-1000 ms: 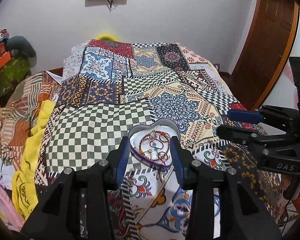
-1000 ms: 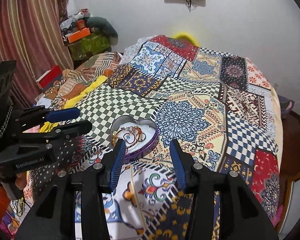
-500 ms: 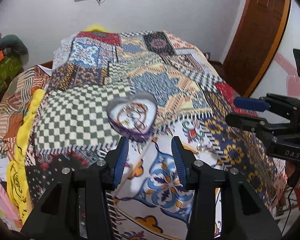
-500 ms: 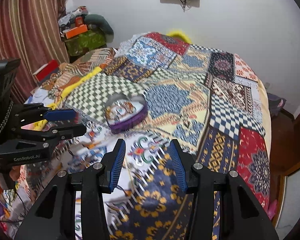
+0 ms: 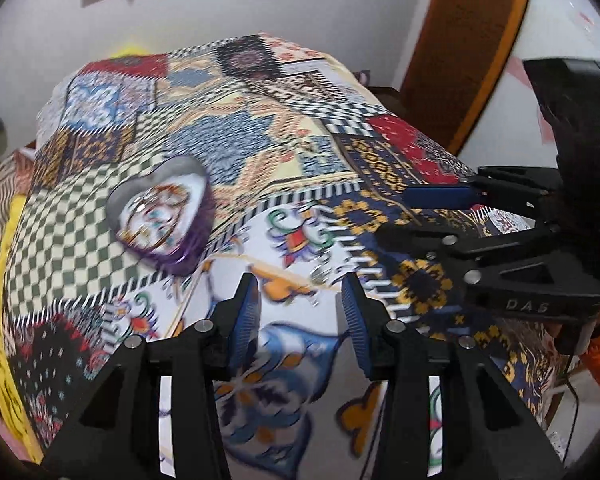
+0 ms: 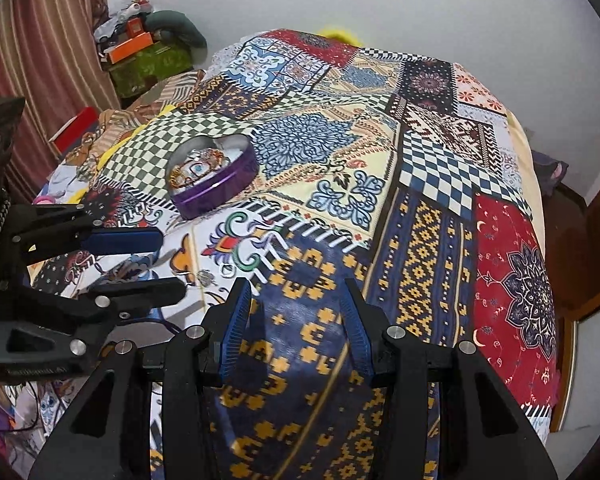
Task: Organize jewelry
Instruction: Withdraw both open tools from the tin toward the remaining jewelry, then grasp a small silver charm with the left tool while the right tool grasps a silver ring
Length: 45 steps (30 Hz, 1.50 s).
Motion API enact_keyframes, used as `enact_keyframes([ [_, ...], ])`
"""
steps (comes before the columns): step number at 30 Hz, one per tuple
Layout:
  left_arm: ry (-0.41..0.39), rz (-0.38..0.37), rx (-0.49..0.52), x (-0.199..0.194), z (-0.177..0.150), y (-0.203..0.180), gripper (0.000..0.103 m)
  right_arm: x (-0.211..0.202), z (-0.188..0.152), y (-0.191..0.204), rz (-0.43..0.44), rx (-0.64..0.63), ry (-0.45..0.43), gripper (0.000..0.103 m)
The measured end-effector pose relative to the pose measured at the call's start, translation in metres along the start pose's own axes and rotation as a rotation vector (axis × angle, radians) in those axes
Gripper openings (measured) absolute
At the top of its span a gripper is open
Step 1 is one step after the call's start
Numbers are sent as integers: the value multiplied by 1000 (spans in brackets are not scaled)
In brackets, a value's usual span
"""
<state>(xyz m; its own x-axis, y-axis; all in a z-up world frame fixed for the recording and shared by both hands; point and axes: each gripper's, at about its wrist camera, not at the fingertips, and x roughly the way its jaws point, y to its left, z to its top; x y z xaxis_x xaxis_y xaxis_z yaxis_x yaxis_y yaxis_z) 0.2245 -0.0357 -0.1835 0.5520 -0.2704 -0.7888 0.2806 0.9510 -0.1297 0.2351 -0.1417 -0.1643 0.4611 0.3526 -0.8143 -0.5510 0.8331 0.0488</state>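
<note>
A heart-shaped purple tin [image 5: 162, 216] with bracelets and beads inside sits open on the patchwork bedspread; it also shows in the right wrist view [image 6: 214, 178]. My left gripper [image 5: 300, 312] is open and empty, below and right of the tin. My right gripper [image 6: 298, 312] is open and empty, over a blue and yellow patch near the bed's front. Small silvery jewelry pieces [image 6: 206, 278] lie on the white patch between the two grippers; they show blurred in the left wrist view [image 5: 320, 276]. Each gripper shows in the other's view, the right one [image 5: 432, 216] and the left one [image 6: 140, 264].
The patchwork bedspread [image 6: 420, 168] covers a bed that runs to the far wall. Folded clothes and a yellow cloth [image 5: 4, 240] lie along its left side. A cluttered shelf [image 6: 140, 52] and a striped curtain [image 6: 28, 60] stand left. A wooden door [image 5: 468, 40] is at right.
Both grippers have drawn back toward the bed's front and right, away from the heart tin, which now sits farther off and to the left. Both stay open and empty.
</note>
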Motion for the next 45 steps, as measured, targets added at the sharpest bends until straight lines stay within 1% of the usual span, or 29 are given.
enact_keyframes([
  [2, -2, 11, 31, 6, 4, -8, 37, 0, -1, -2, 3, 3, 0, 42],
  [5, 8, 13, 57, 15, 6, -14, 29, -1, -2, -4, 12, 8, -3, 42],
  [7, 22, -7, 50, 21, 5, -13, 23, 0, -3, -5, 14, 8, -4, 42],
  [8, 30, -17, 42, 24, 5, -11, 21, 0, -3, -5, 17, 7, -4, 42],
  [11, 24, -40, 11, 25, 4, -4, 13, 2, -3, -5, 29, 3, -3, 42],
  [12, 24, -44, 4, 26, 4, -2, 12, 2, -3, -5, 33, 0, -2, 42],
  [18, -9, -36, -48, 16, 0, 9, 11, 11, 2, 5, 49, -37, 6, 42],
  [20, -30, -8, -75, 8, -1, 17, 11, 14, 4, 11, 49, -57, 5, 41],
  [23, -53, 24, -97, -1, -1, 29, 11, 18, 9, 21, 66, -92, 12, 32],
  [26, -72, 47, -115, -11, -1, 40, 11, 23, 11, 30, 71, -121, 21, 30],
  [29, -84, 54, -133, -16, -2, 49, 11, 32, 10, 35, 72, -144, 47, 22],
  [31, -86, 62, -135, -18, -4, 51, 11, 34, 9, 37, 68, -156, 51, 18],
  [32, -87, 67, -135, -18, -5, 52, 11, 34, 9, 37, 68, -160, 51, 11],
  [33, -87, 70, -135, -18, -6, 53, 11, 34, 9, 38, 64, -162, 51, 9],
  [36, -87, 73, -141, -19, -9, 53, 11, 33, 10, 37, 62, -164, 51, 9],
  [39, -98, 73, -149, -23, -9, 54, 11, 31, 13, 34, 79, -136, 53, 9],
  [45, -125, 87, -144, -34, -4, 56, 11, 13, 27, 30, 79, -98, -3, 9],
])
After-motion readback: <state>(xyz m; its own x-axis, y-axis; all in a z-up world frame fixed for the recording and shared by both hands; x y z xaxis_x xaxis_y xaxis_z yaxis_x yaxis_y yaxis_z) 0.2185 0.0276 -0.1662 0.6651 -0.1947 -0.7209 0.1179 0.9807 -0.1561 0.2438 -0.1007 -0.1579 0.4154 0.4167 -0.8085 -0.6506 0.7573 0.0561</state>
